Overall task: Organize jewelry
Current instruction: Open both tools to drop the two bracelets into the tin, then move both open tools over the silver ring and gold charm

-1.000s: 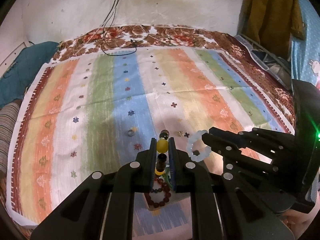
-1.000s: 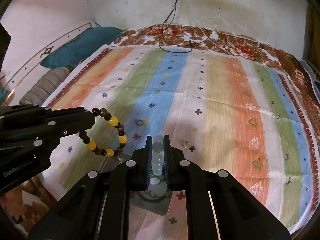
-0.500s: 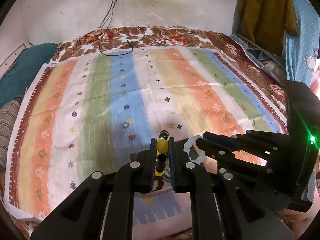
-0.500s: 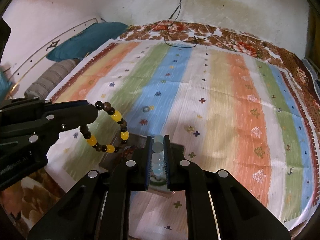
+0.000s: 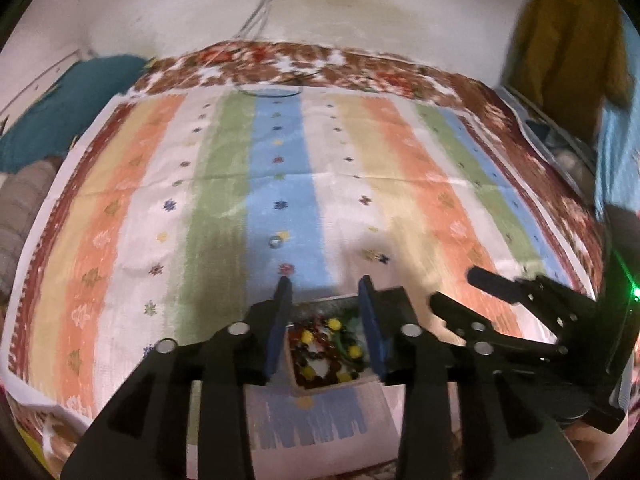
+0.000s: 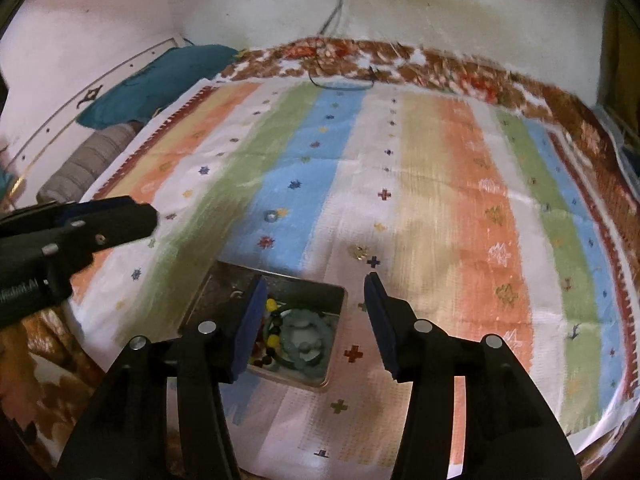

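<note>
Left wrist view: left gripper (image 5: pixel 325 286) gapes wide, empty, above the tin box (image 5: pixel 320 388) of beaded bracelets (image 5: pixel 320 346). Right gripper (image 6: pixel 316 282) likewise spread, empty; only its view shows the pale ring bracelet (image 6: pixel 306 340) clearly.

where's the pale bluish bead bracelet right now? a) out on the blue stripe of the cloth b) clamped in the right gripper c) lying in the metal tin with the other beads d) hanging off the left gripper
c: the pale bluish bracelet lies inside the metal tin beside the yellow-and-brown bead bracelet, while the right gripper and left gripper both stand open and hold nothing.
</note>
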A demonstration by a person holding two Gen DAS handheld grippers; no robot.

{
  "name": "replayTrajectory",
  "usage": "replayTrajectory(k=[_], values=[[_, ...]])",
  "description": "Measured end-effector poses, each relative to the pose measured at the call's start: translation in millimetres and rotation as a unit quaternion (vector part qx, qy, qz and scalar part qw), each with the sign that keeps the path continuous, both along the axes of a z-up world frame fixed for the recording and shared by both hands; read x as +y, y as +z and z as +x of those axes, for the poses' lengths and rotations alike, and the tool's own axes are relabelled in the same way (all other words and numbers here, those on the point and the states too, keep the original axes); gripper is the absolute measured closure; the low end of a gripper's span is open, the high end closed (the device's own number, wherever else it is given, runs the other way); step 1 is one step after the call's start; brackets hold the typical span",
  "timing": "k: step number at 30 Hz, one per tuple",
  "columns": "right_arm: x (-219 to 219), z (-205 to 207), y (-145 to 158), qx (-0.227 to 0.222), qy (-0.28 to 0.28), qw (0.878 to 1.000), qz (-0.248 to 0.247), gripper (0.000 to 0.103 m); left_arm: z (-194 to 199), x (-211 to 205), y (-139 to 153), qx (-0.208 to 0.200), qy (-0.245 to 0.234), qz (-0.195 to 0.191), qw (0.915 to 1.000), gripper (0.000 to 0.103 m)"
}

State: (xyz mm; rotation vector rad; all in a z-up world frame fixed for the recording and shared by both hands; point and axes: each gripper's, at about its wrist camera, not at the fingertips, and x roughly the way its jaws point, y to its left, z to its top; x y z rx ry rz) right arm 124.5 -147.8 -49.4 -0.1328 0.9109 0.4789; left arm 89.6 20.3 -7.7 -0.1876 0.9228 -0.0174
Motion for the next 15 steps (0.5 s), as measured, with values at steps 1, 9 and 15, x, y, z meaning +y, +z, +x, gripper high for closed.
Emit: replayTrajectory(k=[1,9,15], values=[[-1,6,-2,0.007,-0.001,1.000,0.001,0.052,5,5,-2,0.006,0.009,-0.006,0.9999,0.059],[3,41,-15,0.056,-0.002,0.998,0.021,0.049,43,21,-21,0.046,0.040,0.004,0.9981,0.041],[10,52,-28,0.089,0.003,0.996,0.016,0.034,70,33,-40,0.076,0.042,-0.014,0.9961,0.031]])
